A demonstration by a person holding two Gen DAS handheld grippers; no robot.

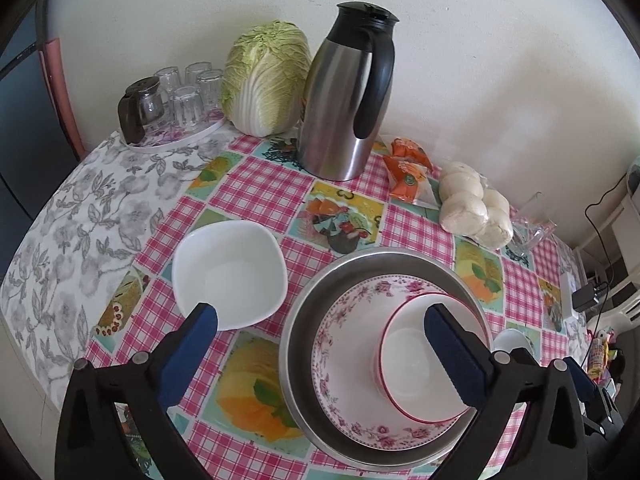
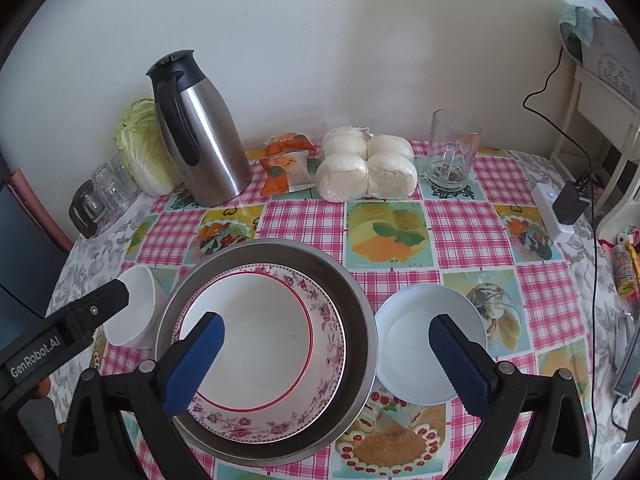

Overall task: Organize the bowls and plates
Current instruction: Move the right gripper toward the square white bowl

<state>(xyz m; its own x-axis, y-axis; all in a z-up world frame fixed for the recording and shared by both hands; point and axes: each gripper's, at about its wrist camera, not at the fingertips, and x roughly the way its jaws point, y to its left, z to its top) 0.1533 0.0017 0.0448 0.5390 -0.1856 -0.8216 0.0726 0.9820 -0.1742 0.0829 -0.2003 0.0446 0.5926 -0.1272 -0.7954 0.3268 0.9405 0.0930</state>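
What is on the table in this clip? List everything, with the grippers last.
Metal basin: 1, silver, front centre.
Floral plate: 1, pink-white, in the basin.
Red-rimmed bowl: 1, white, on that plate.
Square bowl: 1, white, left of the basin.
Small plate: 1, white, right of the basin.
Thermos: 1, steel, back.
Cabbage: 1, green, back left.
Buns: 1 bag, white, back.
Left gripper, right gripper: open.

Dishes I'm sorting, mid-frame

Red-rimmed bowl [image 2: 256,332] in floral plate [image 2: 320,320], in steel basin [image 2: 360,304]; square white bowl [image 1: 230,274] left, white plate [image 2: 430,344] right.
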